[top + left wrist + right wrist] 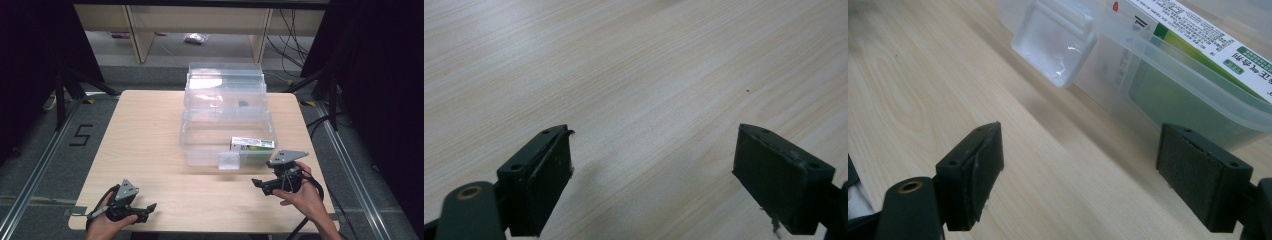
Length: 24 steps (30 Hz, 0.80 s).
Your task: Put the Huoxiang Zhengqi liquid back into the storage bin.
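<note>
A: Where is the clear bin (226, 135) sitting?

B: Past the middle of the table (145, 145), toward the far edge. Its lid (225, 82) stands open behind it, leaning away from the person. A clear latch (229, 160) hangs off the near wall.

A: Anything inside it?

B: A green and white box (252, 144) lies in the near right corner, against the front wall. There is also a small dark thing (243, 104) farther back, too small to make out; it may be on the lid rather than in the bin.

A: And the right gripper (261, 184)?

B: It is held just above the table, near the bin's right front corner, close to it but not touching. In the right gripper view its jaws stand wide apart with nothing between them, and the box (1198, 40) shows through the bin wall (1168, 75) just ahead, with the latch (1055, 45) to the left.

A: The left gripper (150, 209)?

B: It sits at the near left edge of the table, well apart from the bin. The left gripper view shows its jaws spread wide over bare wood (634, 75), gripping nothing.

A: Are the hands on them?

B: Yes, the left hand (107, 222) and right hand (302, 197) each wrap around a gripper body.
</note>
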Available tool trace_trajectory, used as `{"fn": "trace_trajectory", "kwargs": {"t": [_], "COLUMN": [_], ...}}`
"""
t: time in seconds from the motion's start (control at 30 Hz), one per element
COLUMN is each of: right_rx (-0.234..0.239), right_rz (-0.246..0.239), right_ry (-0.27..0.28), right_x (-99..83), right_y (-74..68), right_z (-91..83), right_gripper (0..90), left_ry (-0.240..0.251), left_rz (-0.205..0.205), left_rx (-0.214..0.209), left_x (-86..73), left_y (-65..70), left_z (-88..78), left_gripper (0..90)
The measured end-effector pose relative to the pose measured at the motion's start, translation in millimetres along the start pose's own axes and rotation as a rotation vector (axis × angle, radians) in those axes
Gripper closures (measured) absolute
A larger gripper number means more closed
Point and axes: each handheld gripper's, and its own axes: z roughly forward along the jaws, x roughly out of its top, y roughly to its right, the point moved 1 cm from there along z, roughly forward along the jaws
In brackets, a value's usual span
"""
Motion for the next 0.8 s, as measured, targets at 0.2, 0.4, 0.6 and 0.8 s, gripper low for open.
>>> {"fn": "trace_trajectory", "kwargs": {"t": [0.2, 0.4, 0.6, 0.8], "right_rx": [0.001, -0.002, 0.002, -0.005], "right_rz": [-0.007, -0.010, -0.013, 0.000], "right_ry": [-0.017, -0.022, -0.026, -0.018], "right_x": [-4.0, -7.9, -13.3, -18.4], "right_y": [-3.3, -5.6, -8.3, -11.4], "right_z": [-0.2, 2.9, 5.9, 9.4], "right_gripper": [20.0, 20.0, 19.8, 19.8], "left_ry": [-0.002, -0.003, 0.001, -0.001], "left_rz": [0.002, 0.002, -0.002, 0.001], "left_rx": [0.001, 0.003, 0.001, 0.000], "left_x": [-0.1, -0.1, -0.1, -0.1], "left_y": [-0.3, -0.7, -0.4, -0.3], "left_z": [0.1, -0.3, 0.0, 0.1], "left_gripper": [15.1, 15.1, 15.1, 15.1]}}
